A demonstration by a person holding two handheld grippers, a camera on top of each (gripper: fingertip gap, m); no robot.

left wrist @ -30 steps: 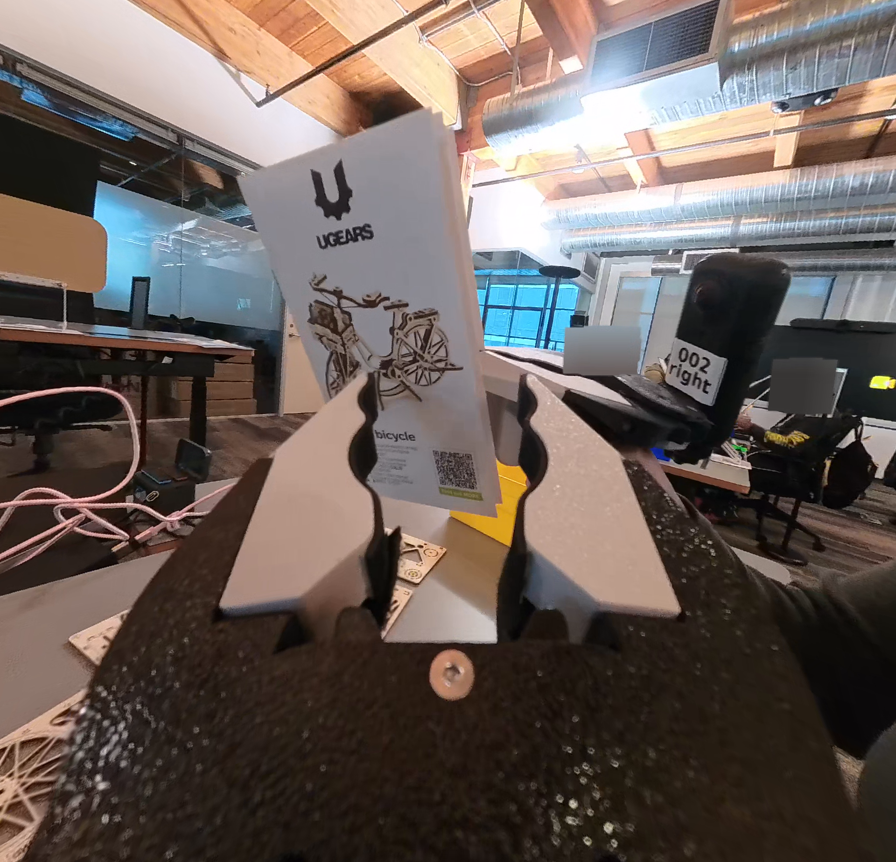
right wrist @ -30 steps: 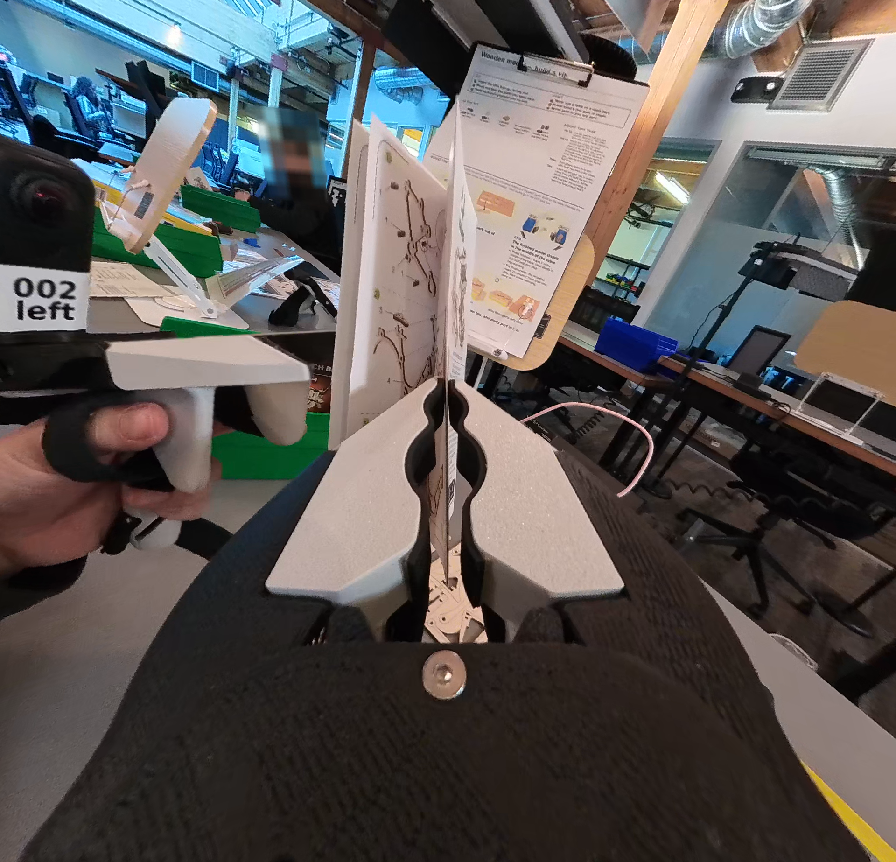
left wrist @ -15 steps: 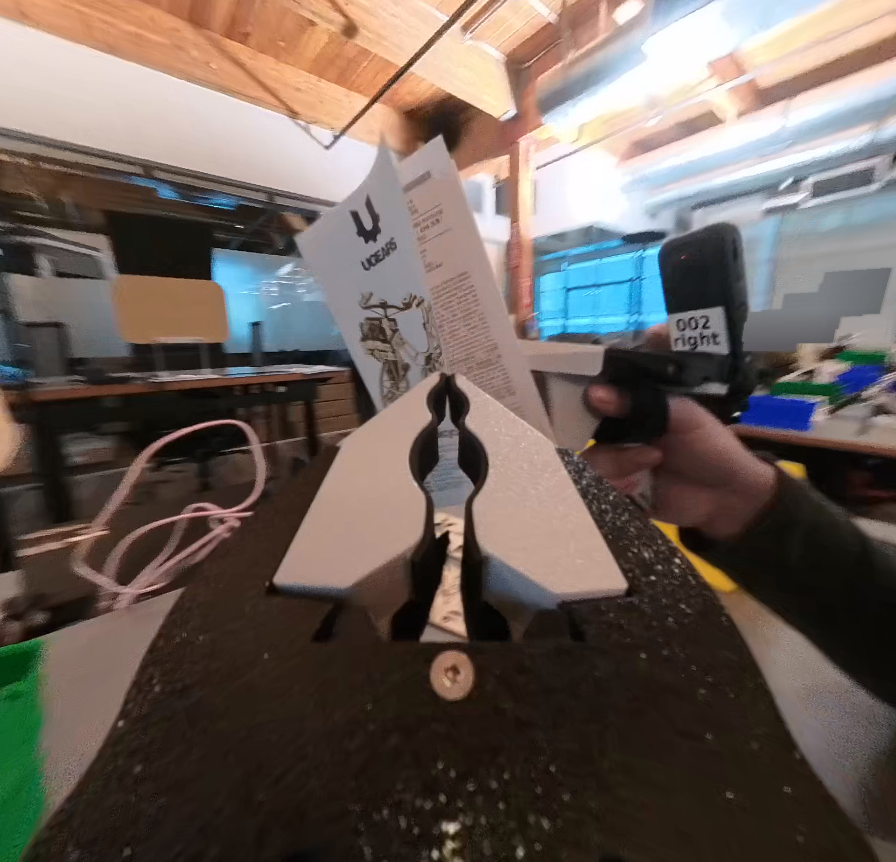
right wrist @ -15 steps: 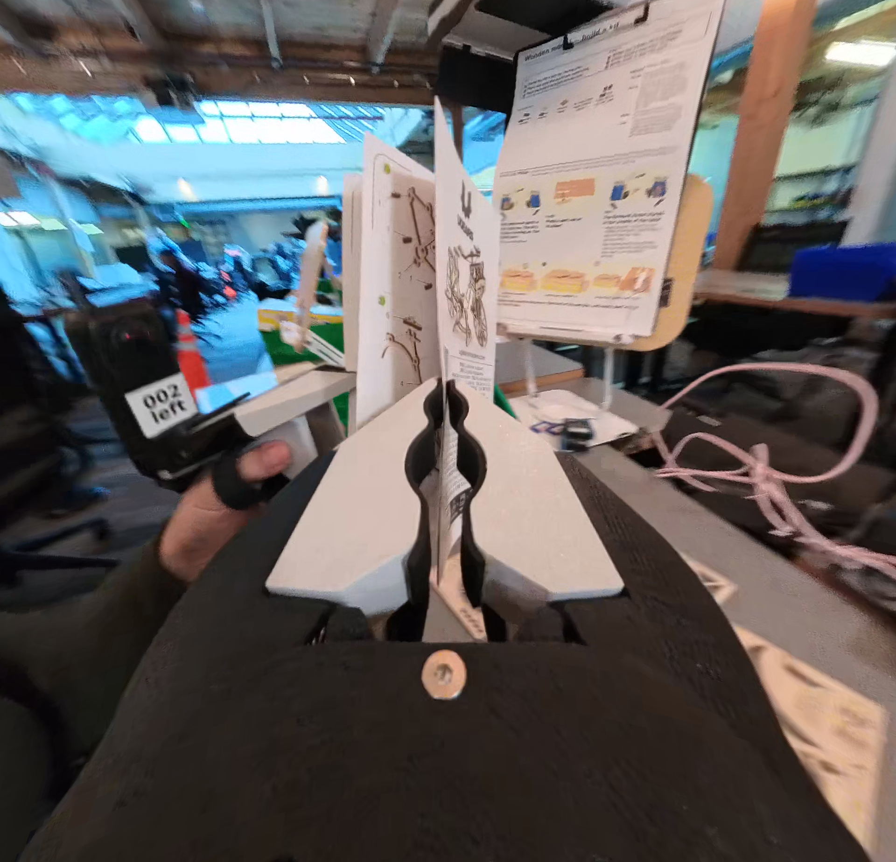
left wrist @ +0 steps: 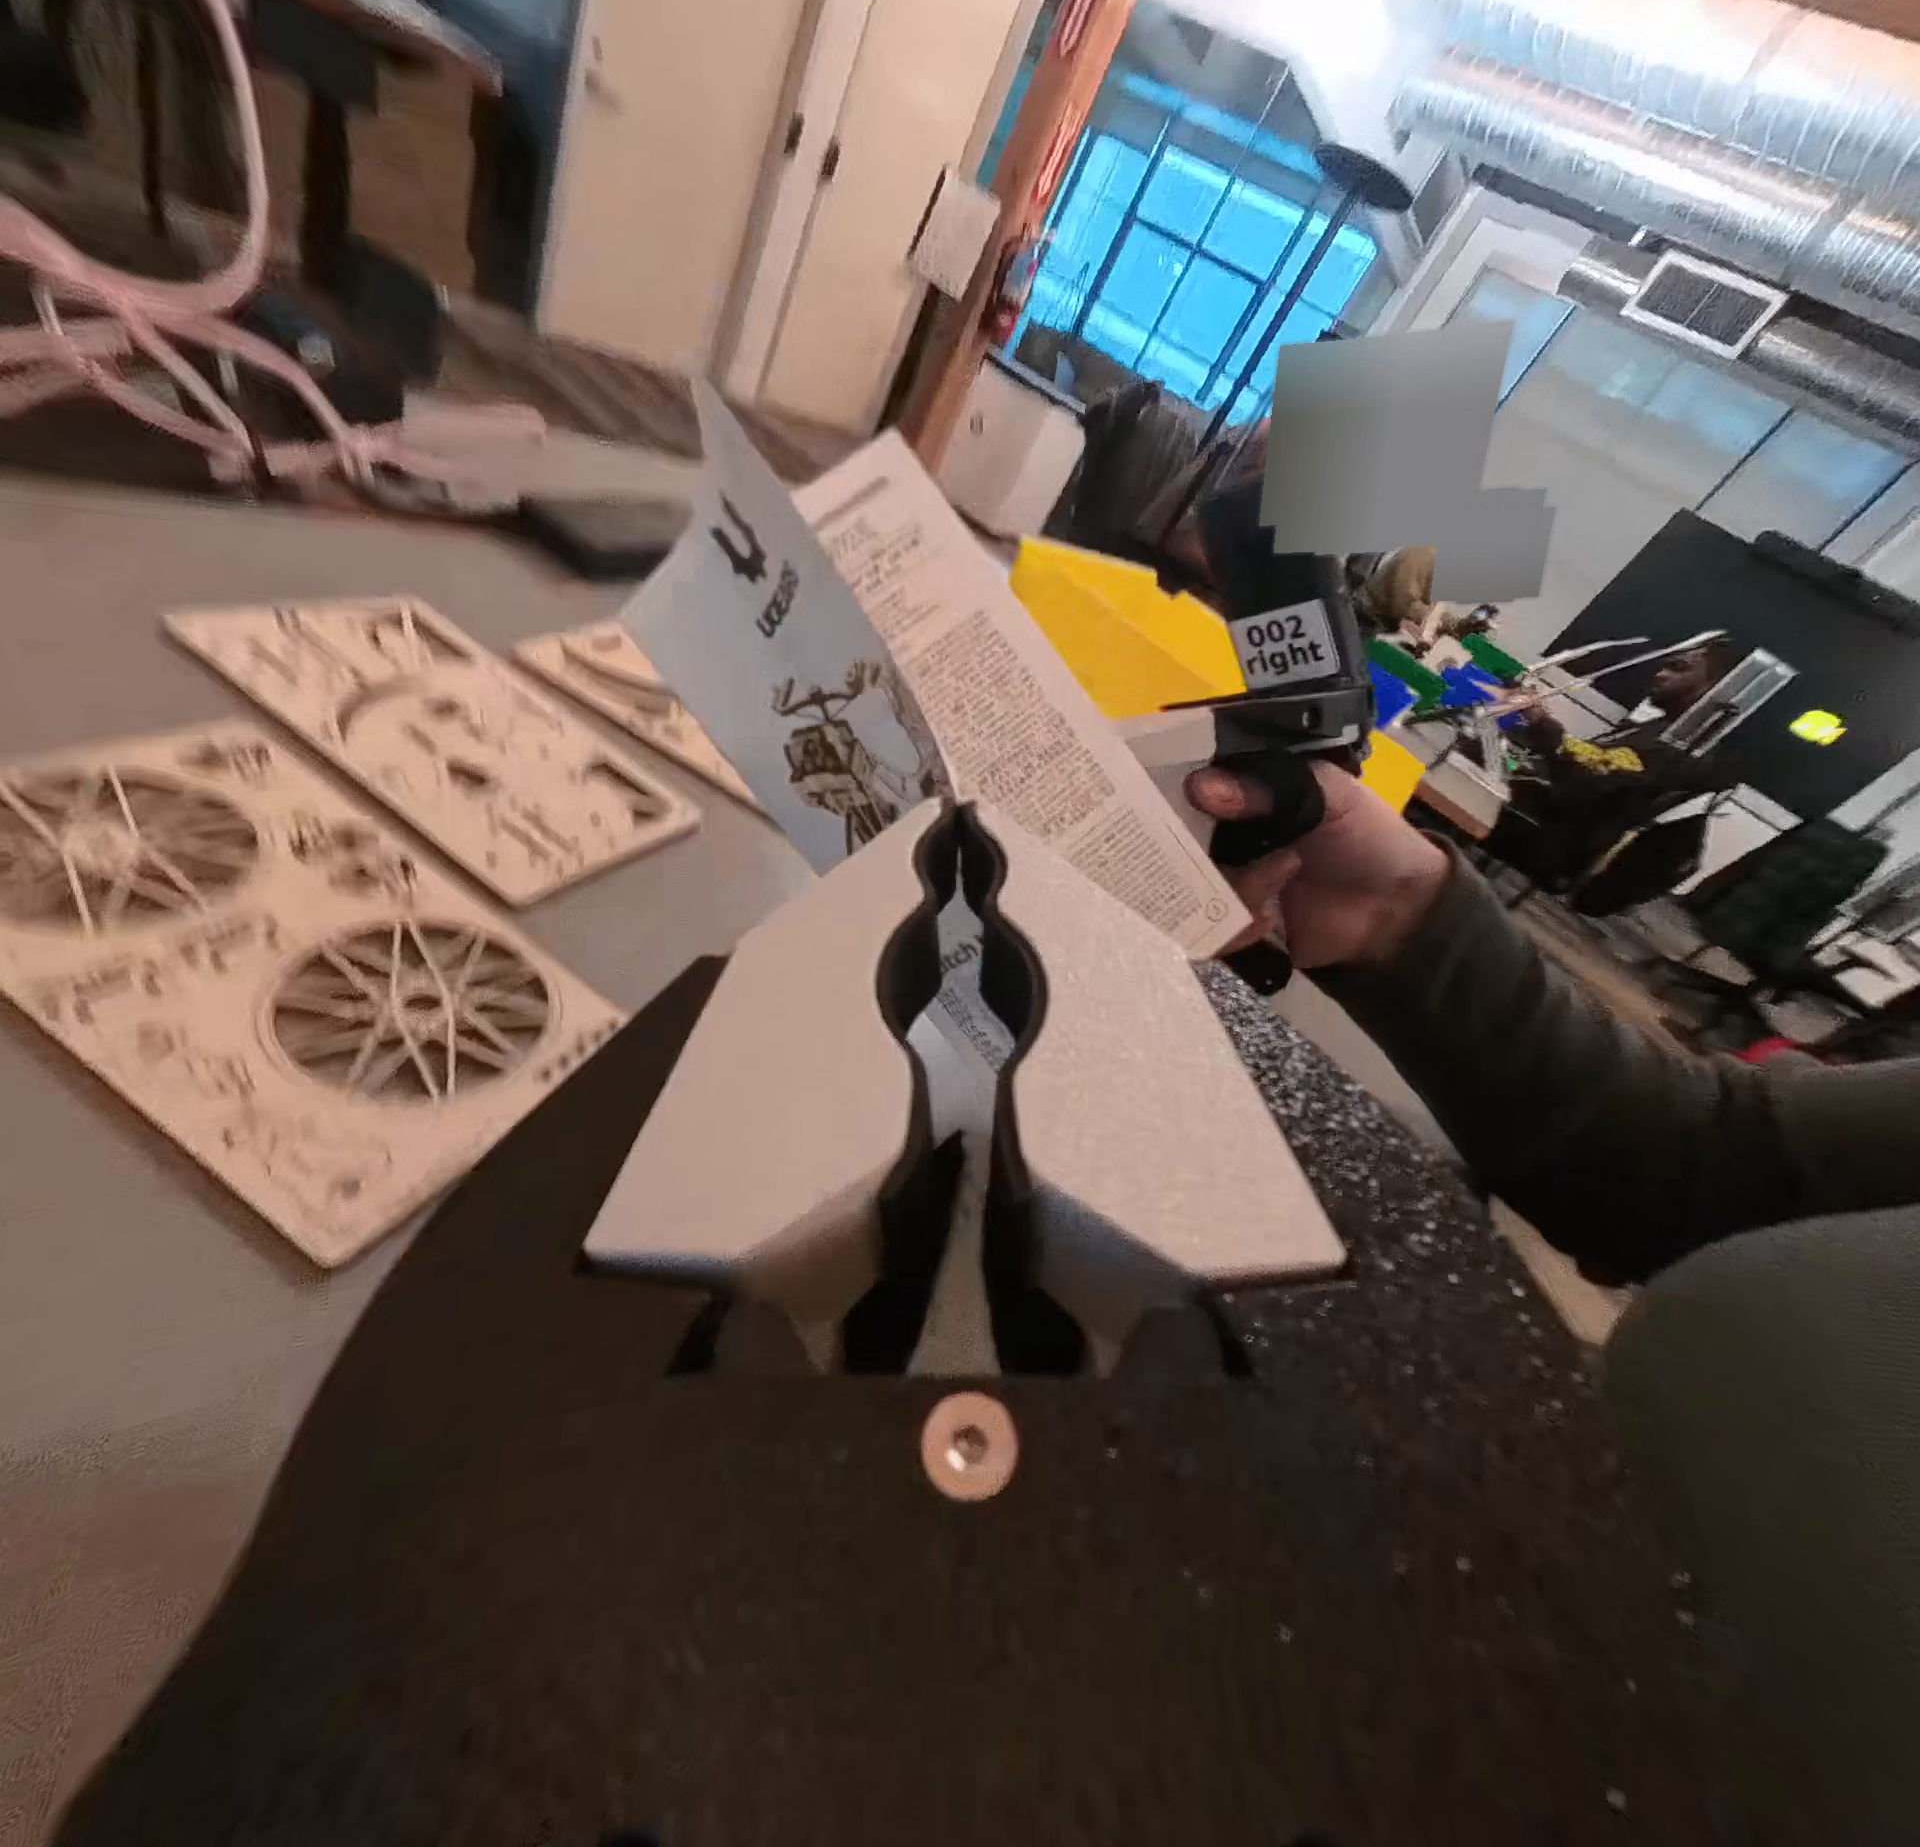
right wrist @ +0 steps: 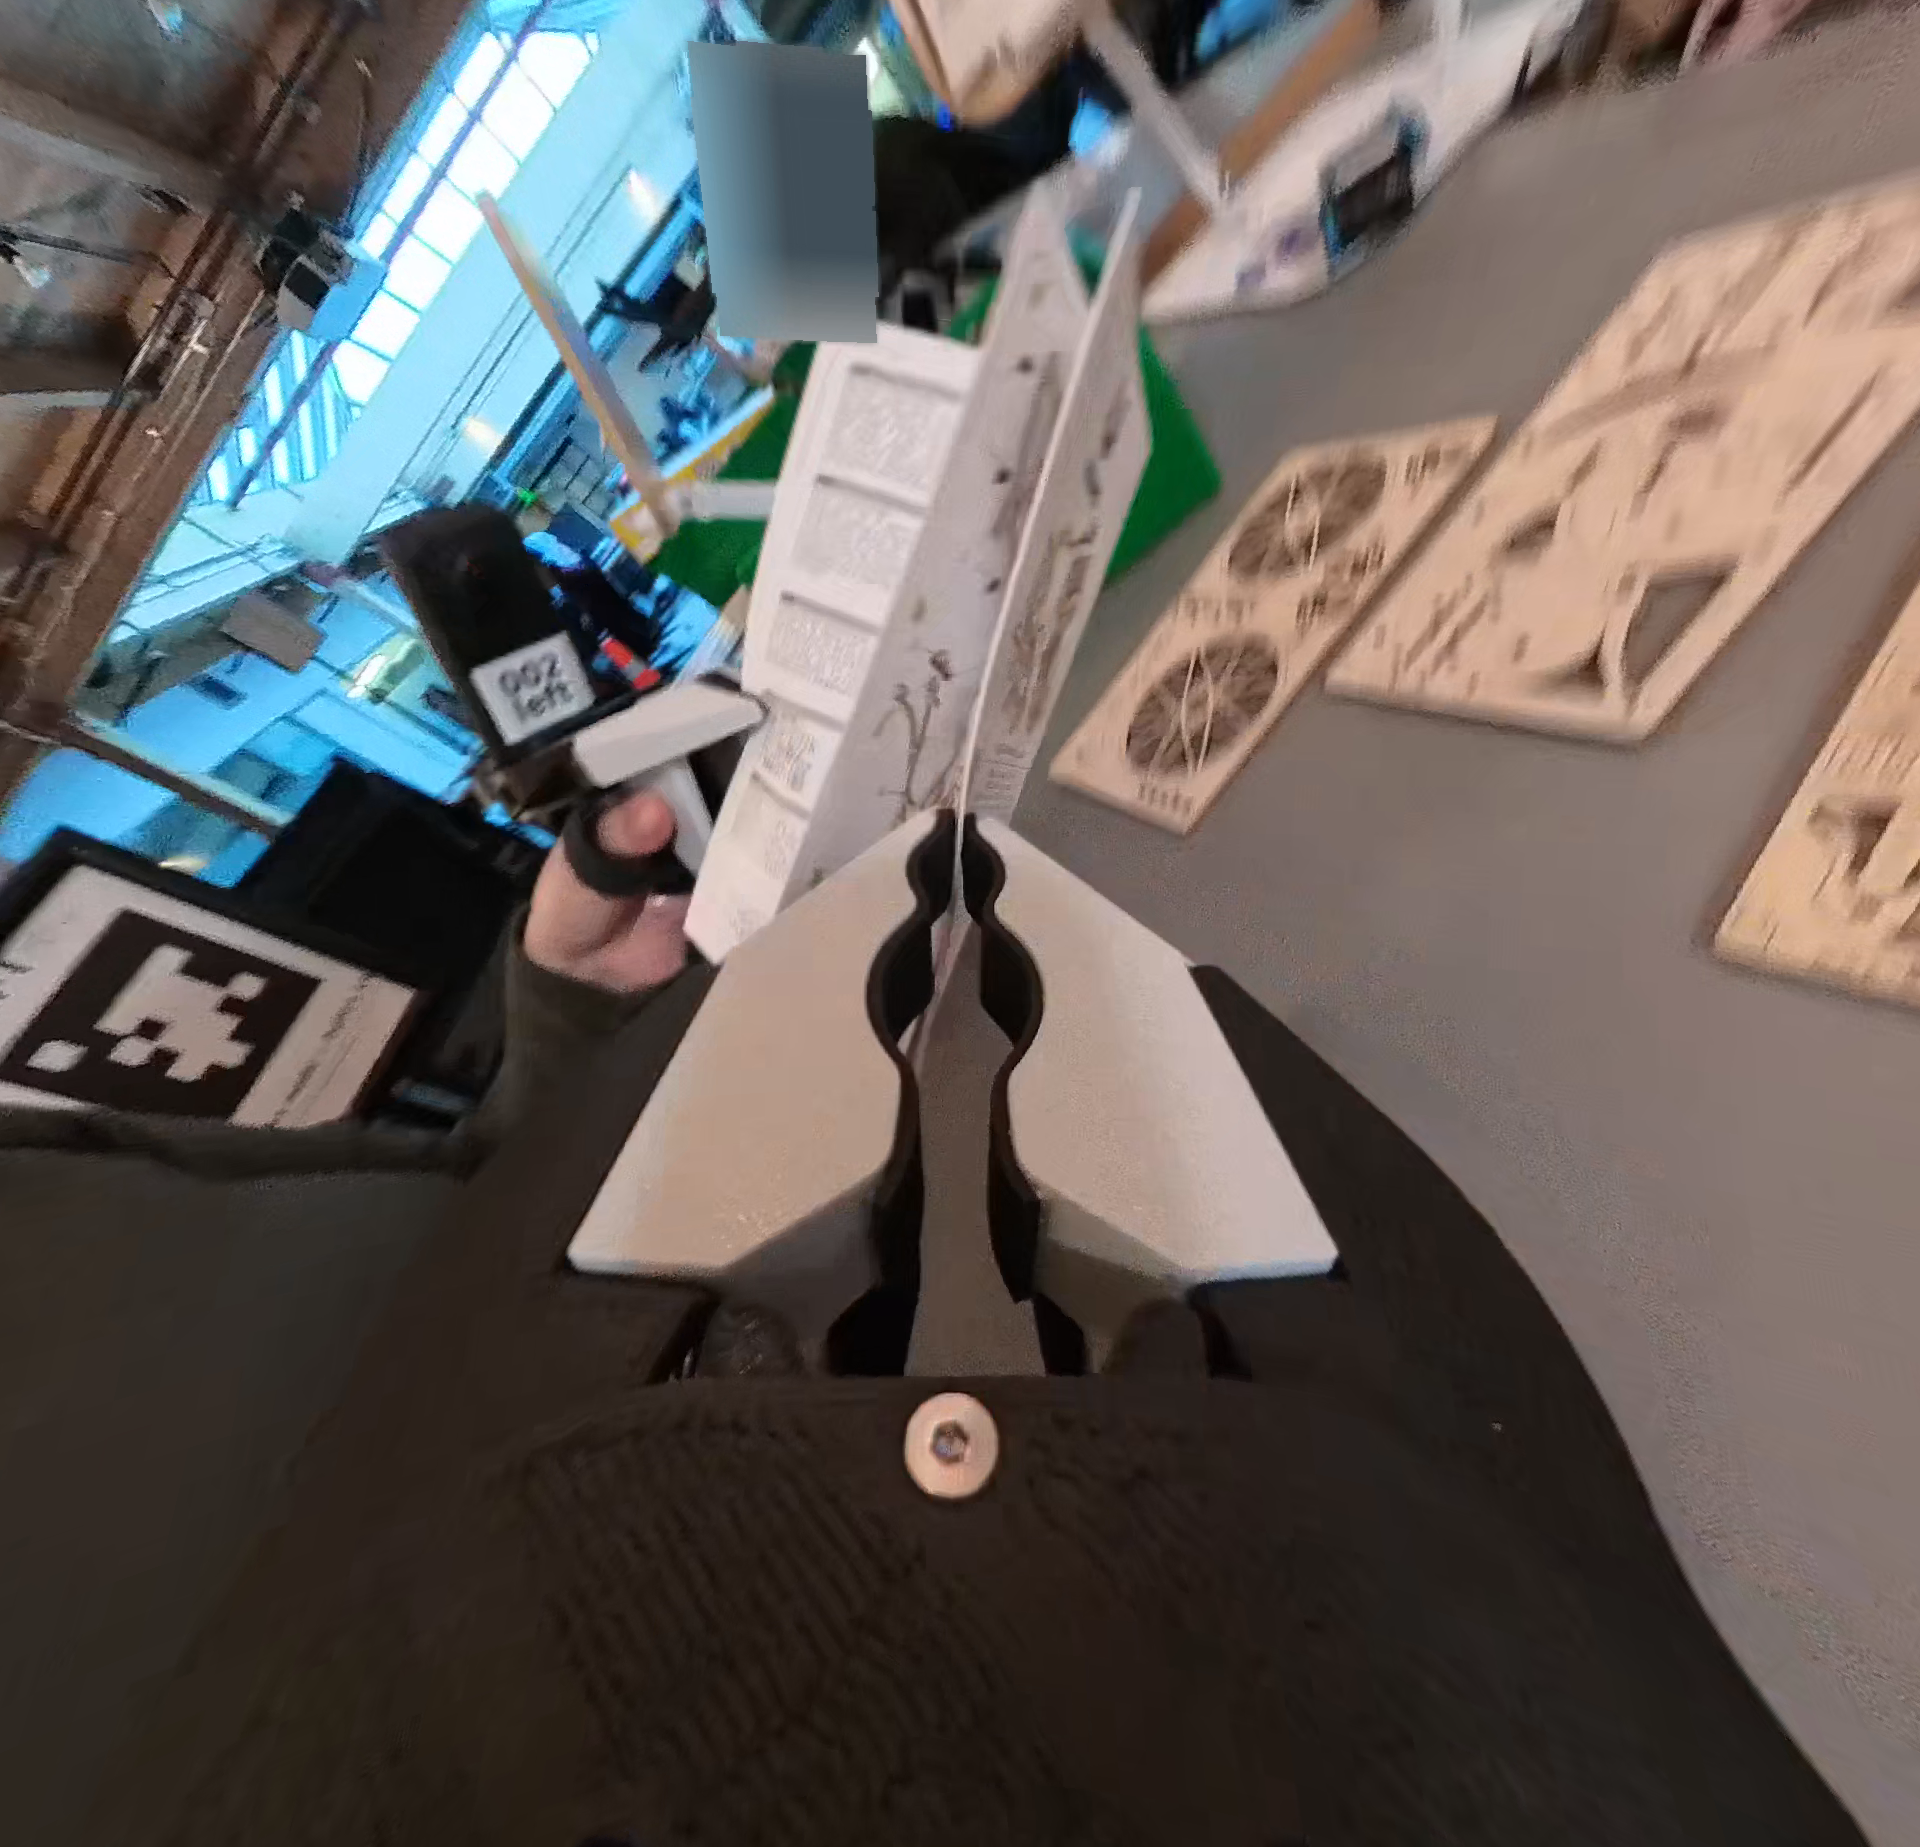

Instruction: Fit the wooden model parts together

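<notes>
- A grey table (left wrist: 125, 1319) lies under both tongs, in an open workshop with a metal duct (left wrist: 1662, 187) overhead.
- Left gripper (left wrist: 961, 821) is clamped on a booklet (left wrist: 831, 675) (cover printed, with a bicycle drawing); right gripper (right wrist: 954, 826) pinches an inner page of it.
- Pale wooden sheets (left wrist: 260, 976), flat and laser-cut with spoked wheels, lie left of the left tongs and right of the right tongs (right wrist: 1257, 623).
- Each far gripper carries a white label.

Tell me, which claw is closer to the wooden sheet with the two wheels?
Left. The left claw has the wheel sheet close on its left; the right claw has it farther ahead, on its right.
</notes>
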